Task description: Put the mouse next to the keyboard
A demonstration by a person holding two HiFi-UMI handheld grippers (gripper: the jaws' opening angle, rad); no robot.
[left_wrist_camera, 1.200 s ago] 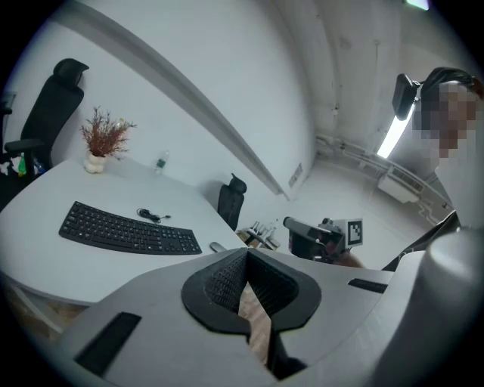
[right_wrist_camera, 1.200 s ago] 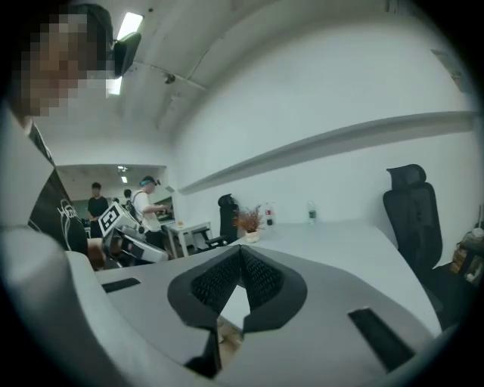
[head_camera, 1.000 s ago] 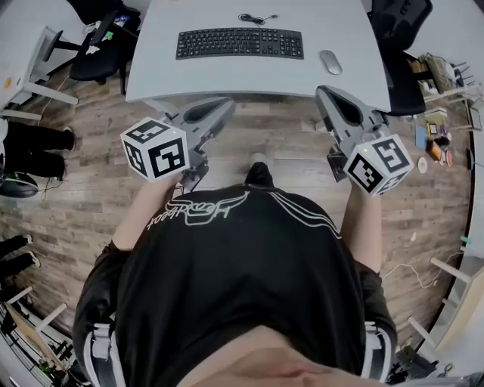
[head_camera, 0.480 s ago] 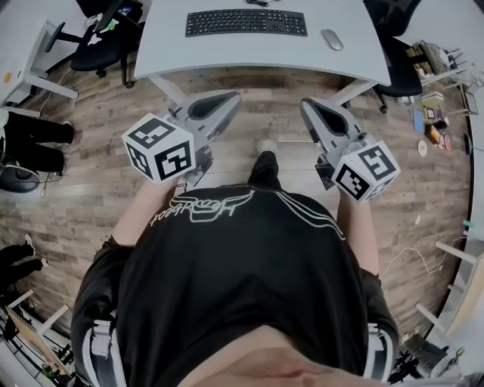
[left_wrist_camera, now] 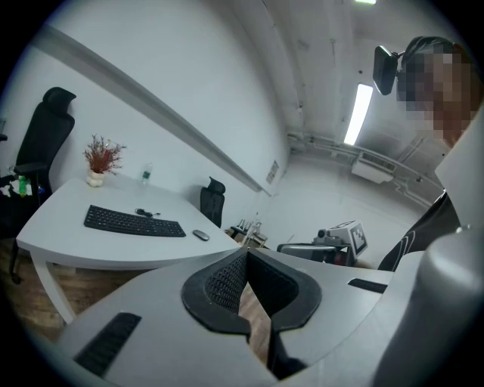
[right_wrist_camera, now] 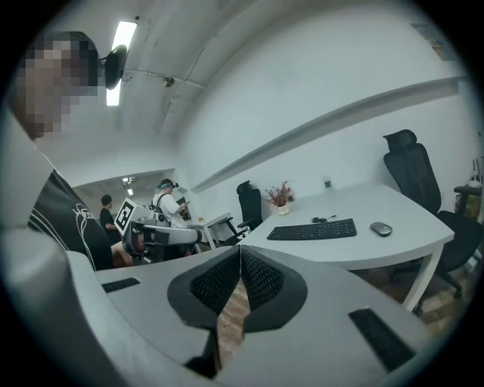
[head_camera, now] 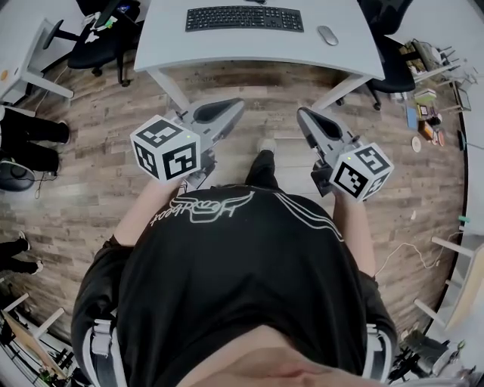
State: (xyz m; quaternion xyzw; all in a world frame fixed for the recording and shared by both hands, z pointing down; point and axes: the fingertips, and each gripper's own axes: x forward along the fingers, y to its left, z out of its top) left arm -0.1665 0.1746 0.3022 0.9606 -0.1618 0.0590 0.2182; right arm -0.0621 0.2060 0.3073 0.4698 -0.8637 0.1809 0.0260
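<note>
Both your left hand-held gripper and right hand-held gripper are closed, empty; the small grey oval mouse lies top-right on the white counter, beside the black keyboard, nearer your right.

Bare floor lies open up to the tabletop, whose strip before the keyboard is free; a black chair crowds its left end, another chair its right.
</note>
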